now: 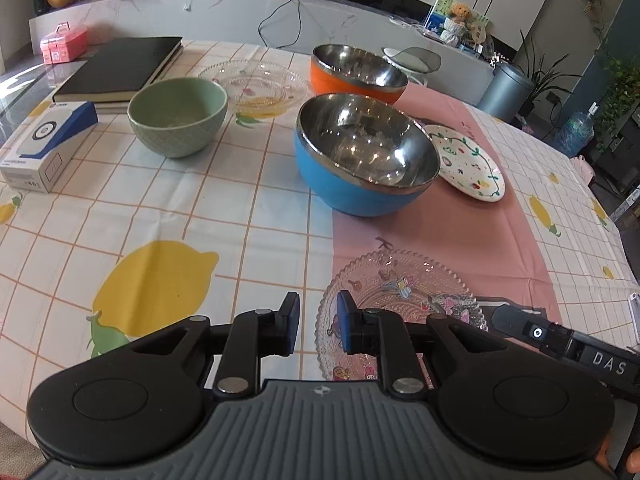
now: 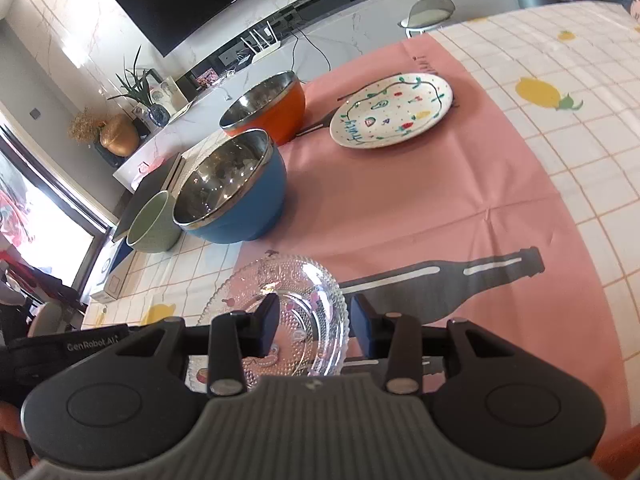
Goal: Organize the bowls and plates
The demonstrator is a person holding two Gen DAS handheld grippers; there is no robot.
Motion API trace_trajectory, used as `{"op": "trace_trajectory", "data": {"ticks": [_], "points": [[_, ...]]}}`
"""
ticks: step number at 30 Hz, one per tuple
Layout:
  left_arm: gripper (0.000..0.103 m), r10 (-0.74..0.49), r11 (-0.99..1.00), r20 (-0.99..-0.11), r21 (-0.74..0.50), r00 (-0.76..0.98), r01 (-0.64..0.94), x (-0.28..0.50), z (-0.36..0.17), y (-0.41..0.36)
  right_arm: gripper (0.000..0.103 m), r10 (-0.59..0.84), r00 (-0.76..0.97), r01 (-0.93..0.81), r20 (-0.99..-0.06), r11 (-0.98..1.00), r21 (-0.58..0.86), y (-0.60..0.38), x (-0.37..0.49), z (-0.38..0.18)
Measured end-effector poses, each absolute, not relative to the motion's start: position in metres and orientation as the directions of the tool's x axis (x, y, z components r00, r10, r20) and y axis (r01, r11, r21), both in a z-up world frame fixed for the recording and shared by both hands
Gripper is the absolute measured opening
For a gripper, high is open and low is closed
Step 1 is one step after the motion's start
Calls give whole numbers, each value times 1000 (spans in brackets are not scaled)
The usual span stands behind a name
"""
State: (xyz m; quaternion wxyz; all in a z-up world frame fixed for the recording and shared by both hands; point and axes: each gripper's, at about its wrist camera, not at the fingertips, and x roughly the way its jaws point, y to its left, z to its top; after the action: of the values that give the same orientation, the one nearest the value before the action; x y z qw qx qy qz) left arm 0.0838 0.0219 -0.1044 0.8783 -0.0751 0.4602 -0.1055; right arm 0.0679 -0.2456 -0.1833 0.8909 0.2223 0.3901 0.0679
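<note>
A clear beaded glass plate (image 1: 404, 292) (image 2: 288, 292) lies on the pink cloth at the near edge. My left gripper (image 1: 318, 326) is open, its jaws straddling the plate's left rim. My right gripper (image 2: 313, 326) is open, its jaws either side of the plate's right rim; its body shows in the left wrist view (image 1: 560, 340). Farther off stand a blue steel-lined bowl (image 1: 362, 156) (image 2: 234, 188), an orange steel-lined bowl (image 1: 358, 70) (image 2: 266, 106), a green ceramic bowl (image 1: 176, 118) (image 2: 154, 220), a second clear glass plate (image 1: 256, 86) and a white painted plate (image 1: 466, 162) (image 2: 392, 110).
A black book (image 1: 124, 66), a white and blue box (image 1: 44, 146) and a pink case (image 1: 64, 44) sit at the table's left side. The lemon-print tablecloth (image 1: 160, 216) covers the table. A stool (image 1: 412, 60) stands behind the far edge.
</note>
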Motion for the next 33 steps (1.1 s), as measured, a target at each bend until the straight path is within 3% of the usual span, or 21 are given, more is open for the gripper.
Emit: {"op": "trace_trajectory", "data": {"ticks": [5,15,27,33], "points": [[26,-324,943,-777,-311,540,119,88,-79,34,44,280,704,-18,-652,926,378,-232,65,-164],[32,-338,941,-751,-284,567,184,137,-19,66,46,407,700,-163,-587,891,424,-213,119,-96],[34,-258,964,-771,-163,582,211,205,-10,86,46,366,638,-226,-678,930,290,-146,214,-79],[35,-302,953,-787,-271,538,138,248,-24,109,46,334,609,-210,-719,942,260,-125,259,-92]]}}
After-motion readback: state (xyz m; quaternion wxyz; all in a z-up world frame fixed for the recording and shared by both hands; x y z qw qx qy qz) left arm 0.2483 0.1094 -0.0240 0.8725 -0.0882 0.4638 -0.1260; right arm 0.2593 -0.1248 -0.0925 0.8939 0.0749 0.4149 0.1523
